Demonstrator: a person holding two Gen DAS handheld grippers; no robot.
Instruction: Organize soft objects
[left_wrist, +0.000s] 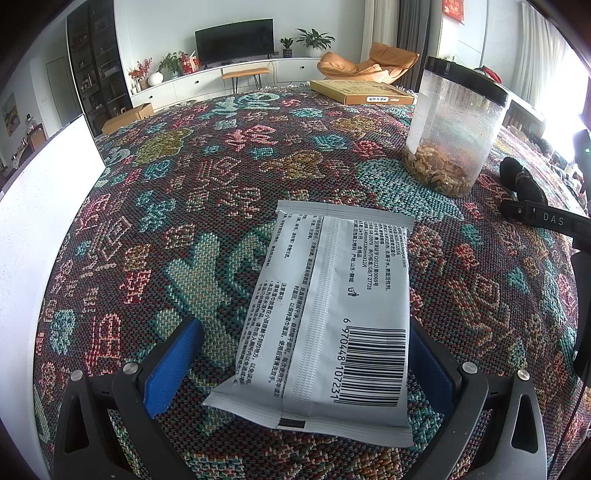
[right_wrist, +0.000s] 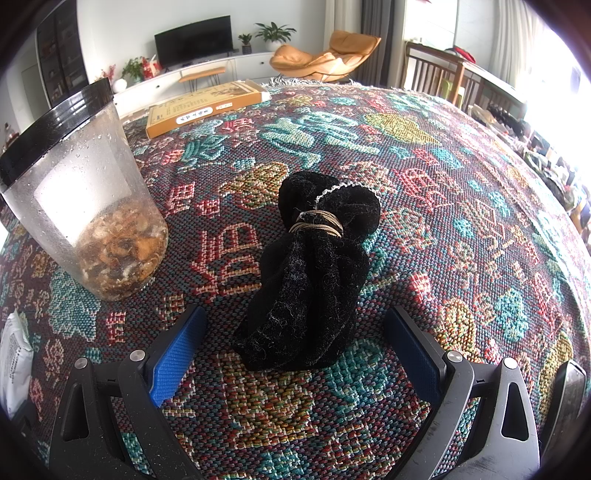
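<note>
On the patterned cloth (left_wrist: 207, 177), a clear jar (left_wrist: 452, 125) with a black lid is stood upright, well behind a white packet (left_wrist: 325, 317). The packet is laid flat between the spread, released fingers of the left gripper (left_wrist: 306, 358). A black pouch (right_wrist: 314, 273), tied with cord, is framed by the unclenched right gripper (right_wrist: 295, 343), untouched.

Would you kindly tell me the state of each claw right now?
Left claw: open, straddling the white packet, not gripping it.
Right claw: open, around the black cloth bundle, not holding it.
</note>
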